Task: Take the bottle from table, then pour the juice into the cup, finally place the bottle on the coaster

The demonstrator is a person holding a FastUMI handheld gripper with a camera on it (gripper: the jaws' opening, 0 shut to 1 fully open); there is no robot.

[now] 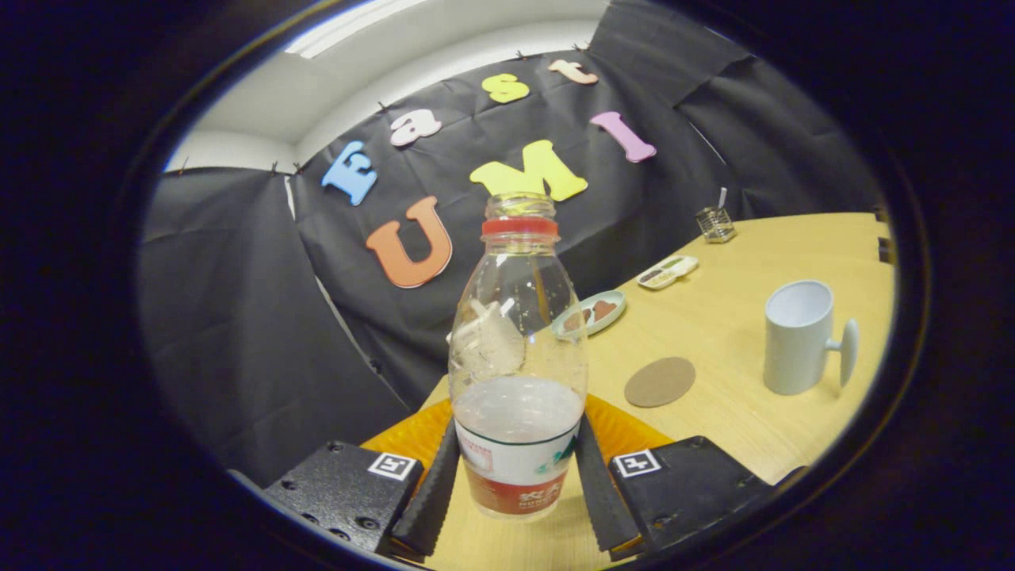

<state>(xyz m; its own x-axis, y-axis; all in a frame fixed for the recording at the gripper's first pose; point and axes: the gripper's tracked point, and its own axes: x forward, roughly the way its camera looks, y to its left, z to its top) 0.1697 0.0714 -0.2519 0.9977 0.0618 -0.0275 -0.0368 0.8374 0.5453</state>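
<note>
Pale wooden table (737, 333) under everything, draped black cloth (238, 317) walling the booth behind.

Nearest, at 6 o'clock: gripper (515, 492) clamped on the bottle (517, 357), one ridged finger pressed against each side of the labelled lower part. Bottle upright, clear plastic, cap off, red ring round the open neck, cloudy liquid filling roughly the bottom third. Base looks lifted clear of the table, though contact can't be ruled out. Under and behind the bottle's foot, a glossy orange mat (618, 432) poking out at both sides.

Farther out, at about 2 o'clock from the bottle: round brown coaster (660, 381) lying flat on the wood, bare. Beyond it, at 3 o'clock: white cup (797, 337) standing upright, mouth open, handle turned away from the bottle, well apart from the coaster.

Farther still, toward 1 o'clock: small pale dish (591, 313) with brown pieces in it, then a long white tray (668, 271), then a little wire holder (716, 224) hard against the cloth.

Judged step: taking the bottle done or just being finished; pouring not begun, cup apparently untouched. Next move calls for carrying the bottle across toward 3 o'clock, past the coaster, bringing the open neck over the cup's mouth, then tipping slowly, since an uncapped neck and a light cup forgive little. Grip low on the label, so a watch for slipping during the tilt.
</note>
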